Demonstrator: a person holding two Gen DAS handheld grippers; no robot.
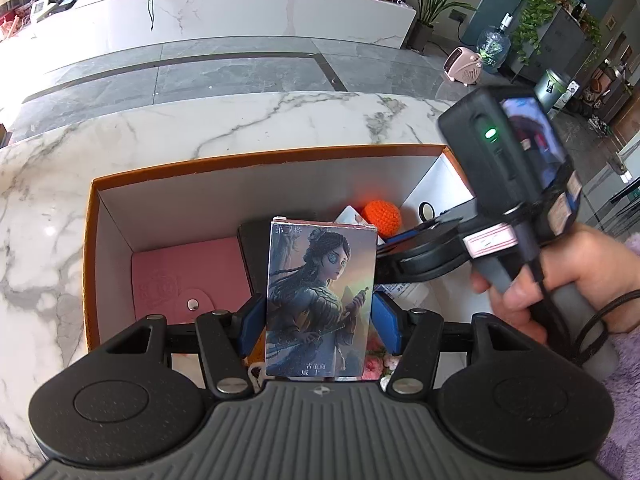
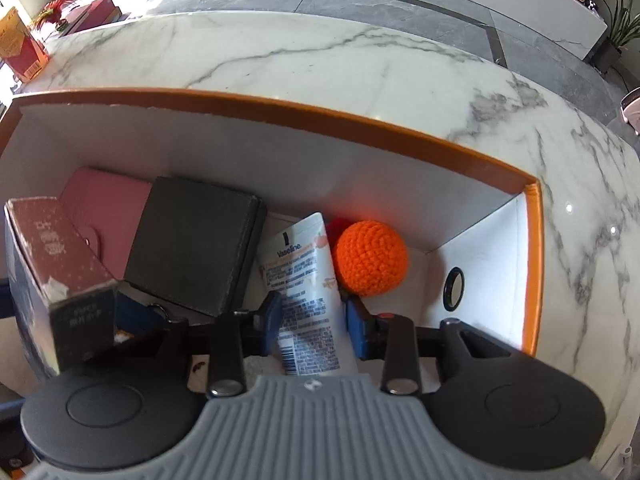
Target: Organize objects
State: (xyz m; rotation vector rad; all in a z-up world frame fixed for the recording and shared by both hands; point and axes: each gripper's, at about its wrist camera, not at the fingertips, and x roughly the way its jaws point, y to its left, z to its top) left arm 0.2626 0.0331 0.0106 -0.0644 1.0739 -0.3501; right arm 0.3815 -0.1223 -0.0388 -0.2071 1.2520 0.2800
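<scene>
Left gripper (image 1: 320, 320) clamps an upright card box (image 1: 322, 300) between its pads; right gripper (image 2: 312, 322) pinches the Vaseline tube (image 2: 308, 288) inside the orange box (image 2: 360, 128).

An orange-rimmed white box (image 2: 532, 264) sat on marble. Inside lay a pink snap wallet (image 1: 188, 276), a black case (image 2: 192, 244) and an orange crocheted ball (image 2: 370, 258). An illustrated card box (image 1: 320, 304) stood upright; a white Vaseline tube (image 2: 308, 288) slanted beside the ball.

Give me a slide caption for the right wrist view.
Right hand-held gripper closed on a Vaseline tube inside an orange-rimmed box, beside an orange crocheted ball and a black box.
</scene>
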